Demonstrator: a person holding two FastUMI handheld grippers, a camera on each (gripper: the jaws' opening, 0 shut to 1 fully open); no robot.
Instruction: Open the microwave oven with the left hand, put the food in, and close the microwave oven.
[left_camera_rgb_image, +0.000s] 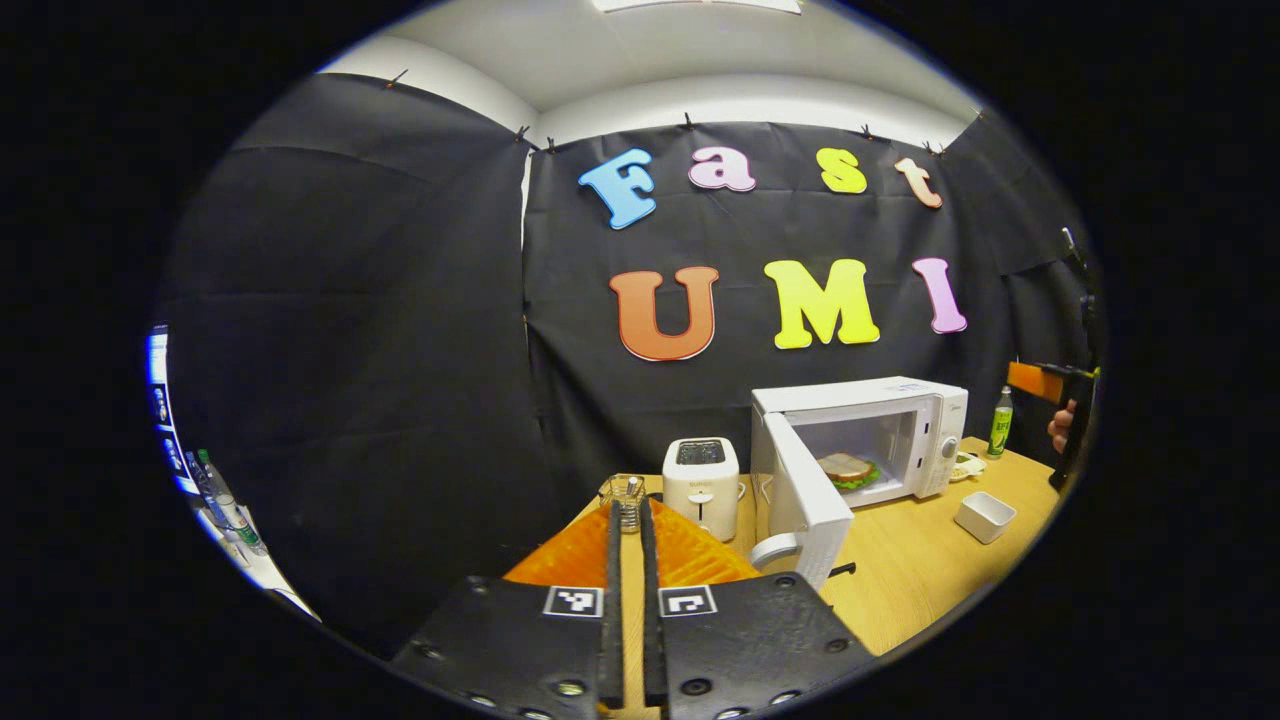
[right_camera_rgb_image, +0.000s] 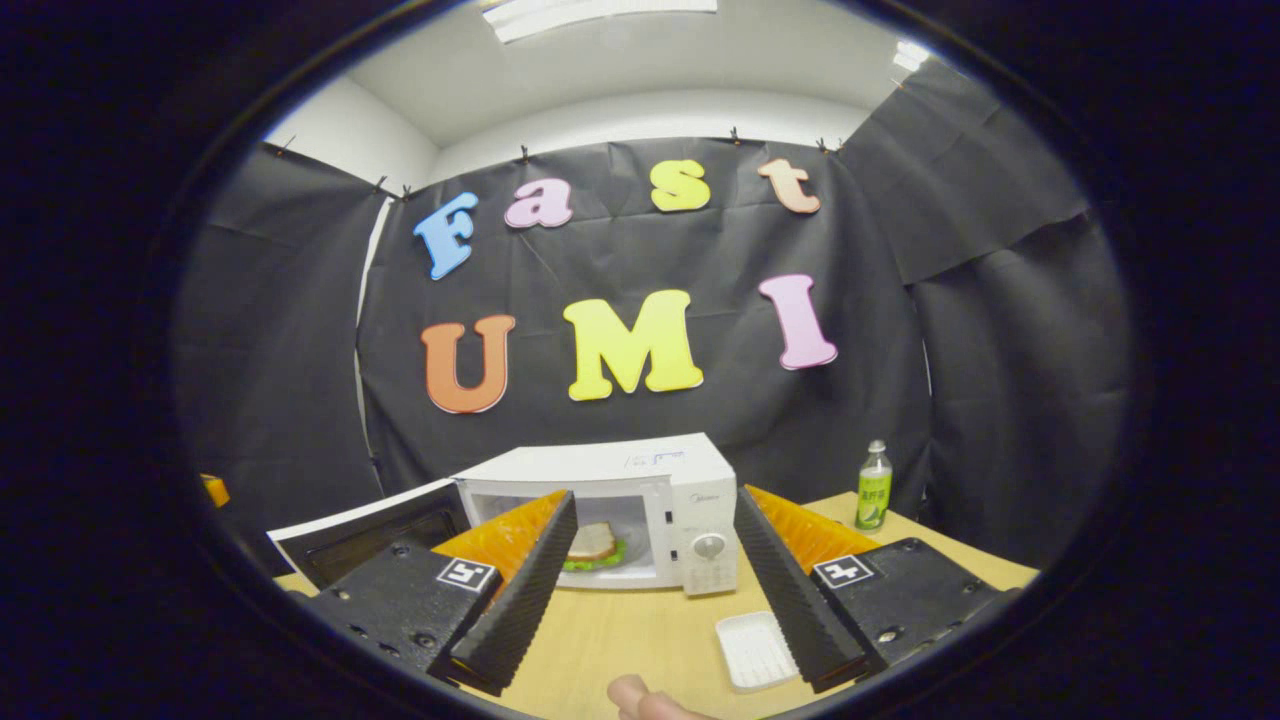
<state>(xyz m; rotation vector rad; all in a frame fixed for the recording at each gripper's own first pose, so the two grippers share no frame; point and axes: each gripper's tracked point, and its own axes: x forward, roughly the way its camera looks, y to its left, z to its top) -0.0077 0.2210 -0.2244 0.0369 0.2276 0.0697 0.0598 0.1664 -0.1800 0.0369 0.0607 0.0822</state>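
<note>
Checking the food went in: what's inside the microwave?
A sandwich lies inside the open microwave; whatever is under it is hidden.

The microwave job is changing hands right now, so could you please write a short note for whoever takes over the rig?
Left gripper: shut, holding nothing, back from the table's left end.
Right gripper: open, empty, facing the microwave.
Sandwich: already inside the microwave cavity.
Microwave door: swung wide open to the left, handle end toward the left gripper.
Nearby on the table: toaster, small white tray, green bottle.
Done: door opened, food put in.
Left: close the door.
</note>
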